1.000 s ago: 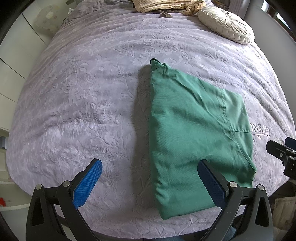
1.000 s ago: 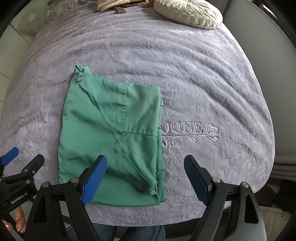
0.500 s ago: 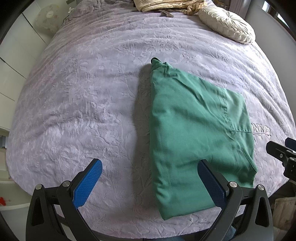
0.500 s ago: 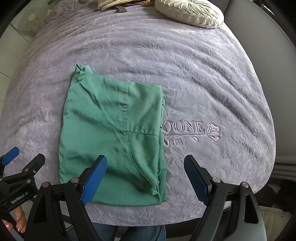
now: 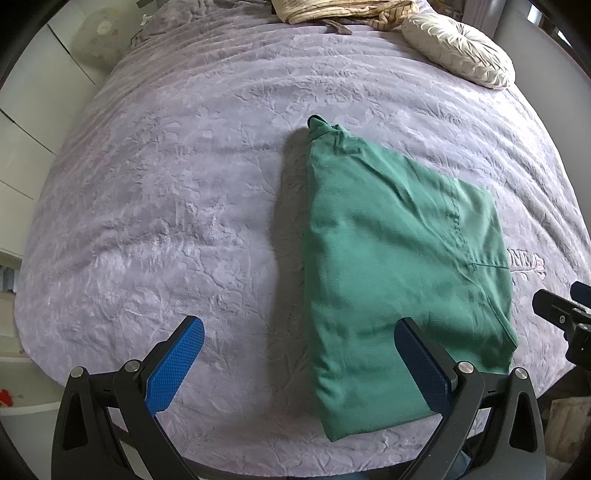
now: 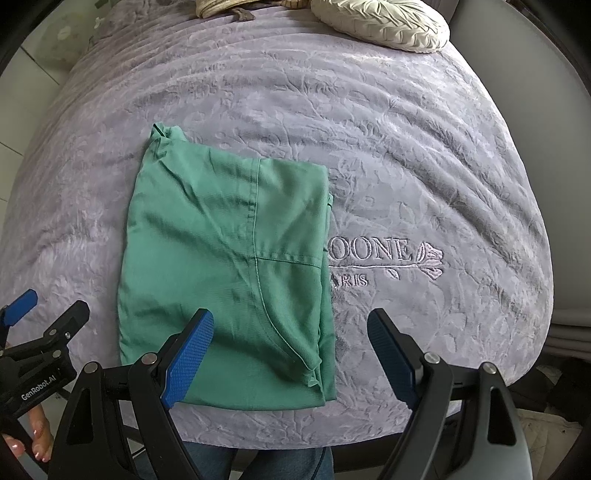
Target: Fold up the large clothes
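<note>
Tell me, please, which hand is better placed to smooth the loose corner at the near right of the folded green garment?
Right, probably. The right tool hangs open directly above the green garment's loose near-right corner; the left tool straddles its opposite edge.

A lilac embossed bedspread covers the bed, with embroidered lettering and a small flower motif stitched near its near right edge. At the far right corner lies a round cream pleated cushion, and beside it, along the far edge, a crumpled beige striped cloth.
</note>
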A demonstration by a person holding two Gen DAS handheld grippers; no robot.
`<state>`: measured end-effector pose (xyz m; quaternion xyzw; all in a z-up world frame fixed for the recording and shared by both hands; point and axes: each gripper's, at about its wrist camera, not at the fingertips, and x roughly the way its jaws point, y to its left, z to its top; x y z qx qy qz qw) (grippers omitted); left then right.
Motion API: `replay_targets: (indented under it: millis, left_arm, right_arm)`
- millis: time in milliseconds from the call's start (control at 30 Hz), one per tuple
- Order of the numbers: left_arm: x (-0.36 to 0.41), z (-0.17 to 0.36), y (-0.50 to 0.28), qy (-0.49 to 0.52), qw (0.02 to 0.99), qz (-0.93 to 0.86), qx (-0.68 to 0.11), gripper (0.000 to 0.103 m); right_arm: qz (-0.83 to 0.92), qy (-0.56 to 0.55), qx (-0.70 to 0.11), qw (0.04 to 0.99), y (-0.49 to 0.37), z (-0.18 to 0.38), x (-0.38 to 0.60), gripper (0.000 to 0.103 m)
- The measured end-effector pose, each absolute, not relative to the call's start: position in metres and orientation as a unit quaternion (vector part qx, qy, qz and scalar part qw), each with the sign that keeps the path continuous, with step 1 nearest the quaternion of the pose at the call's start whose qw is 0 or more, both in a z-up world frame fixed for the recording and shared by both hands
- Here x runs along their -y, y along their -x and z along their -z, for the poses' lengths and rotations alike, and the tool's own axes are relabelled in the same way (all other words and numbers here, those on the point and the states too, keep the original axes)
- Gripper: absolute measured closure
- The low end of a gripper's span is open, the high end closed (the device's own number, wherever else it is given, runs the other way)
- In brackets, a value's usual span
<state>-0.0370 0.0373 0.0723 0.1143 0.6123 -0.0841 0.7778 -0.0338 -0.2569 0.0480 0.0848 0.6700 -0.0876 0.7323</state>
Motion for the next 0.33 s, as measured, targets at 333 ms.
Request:
replay_targets:
  millis: [333]
  left_arm:
    - [-0.0321,-0.0743,0.0371,-0.119,0.779,0.092,-0.609,0.0]
  right_arm:
    - [0.088,-0.086,-0.672,0.73,0.0333,-0.0462,0.2589,0.016]
